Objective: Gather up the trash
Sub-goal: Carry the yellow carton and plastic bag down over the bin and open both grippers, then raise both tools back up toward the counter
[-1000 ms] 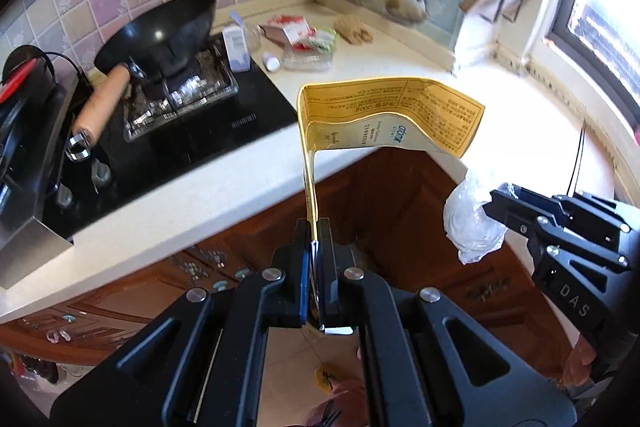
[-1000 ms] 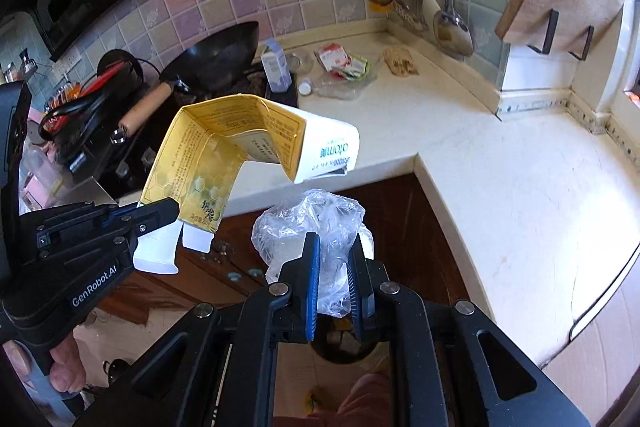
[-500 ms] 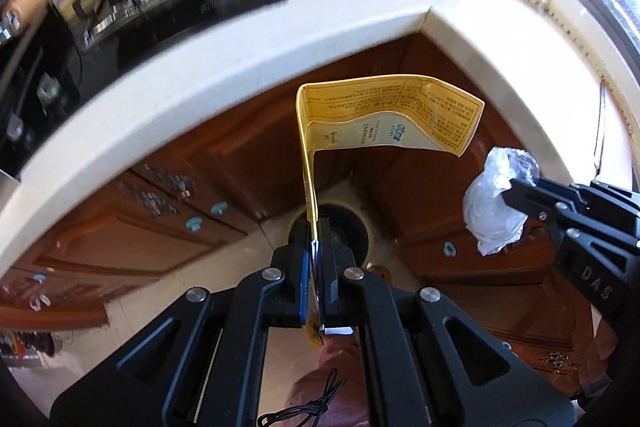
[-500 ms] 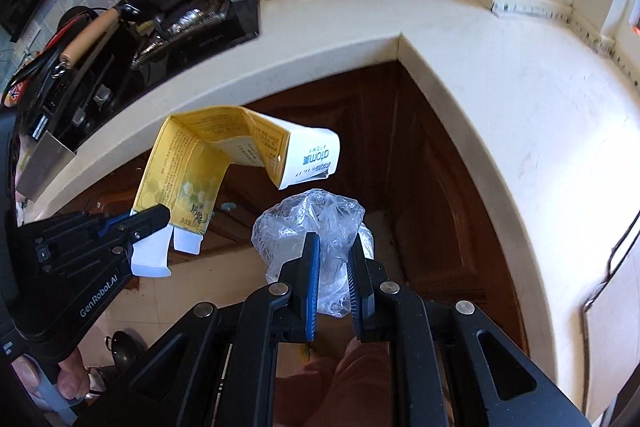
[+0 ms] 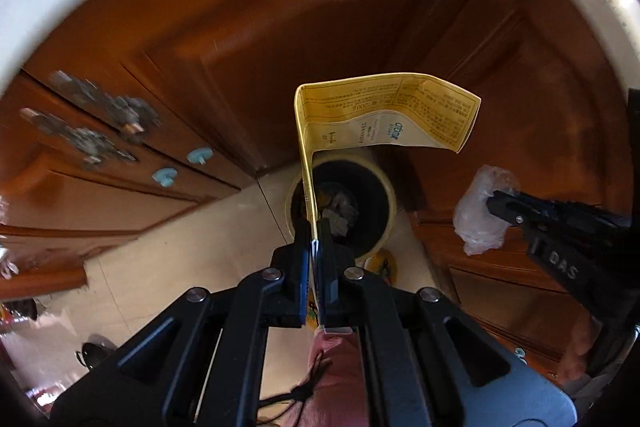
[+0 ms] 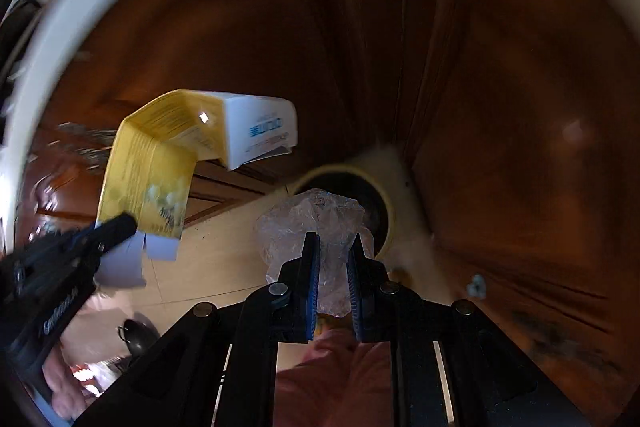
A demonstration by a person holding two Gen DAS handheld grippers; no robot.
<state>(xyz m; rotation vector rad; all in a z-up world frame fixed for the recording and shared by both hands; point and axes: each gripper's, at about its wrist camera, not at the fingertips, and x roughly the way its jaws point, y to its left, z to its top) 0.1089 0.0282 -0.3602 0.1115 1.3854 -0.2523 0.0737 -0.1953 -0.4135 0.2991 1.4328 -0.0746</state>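
Carton (image 5: 384,119) and bag (image 6: 316,227), each clamped in a hand-held gripper, above bin rim (image 5: 390,195).

A pale tiled floor (image 5: 168,267) carries a round cream bin (image 5: 382,183) (dark inside, scraps visible) standing against the wooden cabinets (image 5: 280,39).

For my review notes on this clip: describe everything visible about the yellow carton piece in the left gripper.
The yellow carton is a flattened, opened-out cardboard pack, bent into an L. It is yellow with small dark print, has one white panel with blue lettering and white flaps at its lower end. The left gripper pinches its edge with jaws shut. It hangs in the air above the round bin on the floor, touching nothing else.
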